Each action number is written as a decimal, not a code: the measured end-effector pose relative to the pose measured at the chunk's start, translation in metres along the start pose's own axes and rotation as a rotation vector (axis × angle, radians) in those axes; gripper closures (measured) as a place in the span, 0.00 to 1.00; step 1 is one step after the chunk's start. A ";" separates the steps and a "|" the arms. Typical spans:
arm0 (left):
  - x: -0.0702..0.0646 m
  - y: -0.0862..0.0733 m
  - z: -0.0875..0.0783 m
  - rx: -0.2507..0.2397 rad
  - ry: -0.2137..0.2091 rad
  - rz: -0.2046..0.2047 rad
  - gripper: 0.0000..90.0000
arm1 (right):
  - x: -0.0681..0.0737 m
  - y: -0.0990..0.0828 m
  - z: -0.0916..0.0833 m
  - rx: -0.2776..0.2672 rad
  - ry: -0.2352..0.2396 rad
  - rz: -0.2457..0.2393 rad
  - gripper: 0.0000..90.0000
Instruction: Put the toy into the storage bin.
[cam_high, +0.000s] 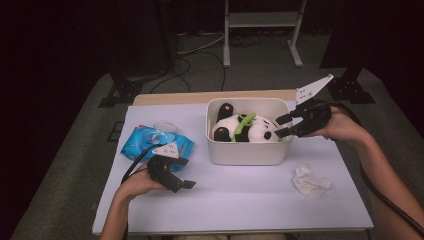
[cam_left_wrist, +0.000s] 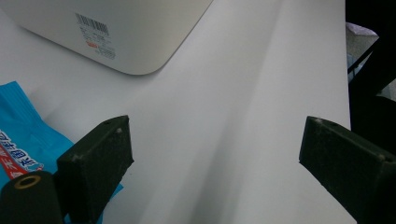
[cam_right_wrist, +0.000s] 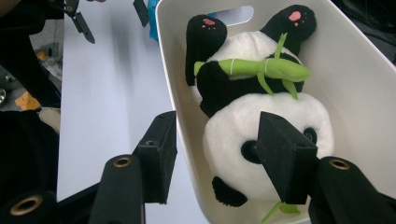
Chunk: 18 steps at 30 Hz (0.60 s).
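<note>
A white bin stands mid-table and holds a black-and-white panda plush lying on its back with a green bamboo stalk across it. My right gripper hovers open at the bin's right end. In the right gripper view one jaw is outside the bin's wall and the other is over the panda's head, pressing on nothing. My left gripper rests open near the table's front left. Bare table lies between its jaws in the left gripper view.
A blue wipes packet lies left of the bin, close behind the left gripper, and its corner is beside the jaw. A crumpled white tissue sits at the front right. The bin's labelled corner is ahead of the left gripper.
</note>
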<state>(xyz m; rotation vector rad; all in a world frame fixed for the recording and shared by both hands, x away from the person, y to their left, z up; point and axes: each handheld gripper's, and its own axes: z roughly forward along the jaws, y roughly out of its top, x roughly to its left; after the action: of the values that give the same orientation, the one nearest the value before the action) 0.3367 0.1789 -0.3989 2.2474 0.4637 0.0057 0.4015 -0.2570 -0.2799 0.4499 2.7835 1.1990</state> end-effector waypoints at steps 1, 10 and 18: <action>0.000 0.000 0.000 0.002 -0.001 0.000 0.10 | 0.001 -0.001 -0.002 -0.004 -0.001 0.006 0.52; -0.003 0.002 0.002 0.003 -0.005 0.009 0.10 | 0.009 -0.015 -0.013 -0.014 -0.021 0.024 0.52; -0.005 0.003 0.002 0.000 -0.002 0.011 0.10 | 0.016 -0.032 -0.019 -0.024 -0.032 0.051 0.52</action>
<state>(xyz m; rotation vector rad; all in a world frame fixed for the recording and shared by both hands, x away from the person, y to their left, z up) 0.3336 0.1741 -0.3971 2.2495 0.4504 0.0086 0.3750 -0.2861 -0.2891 0.5369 2.7437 1.2226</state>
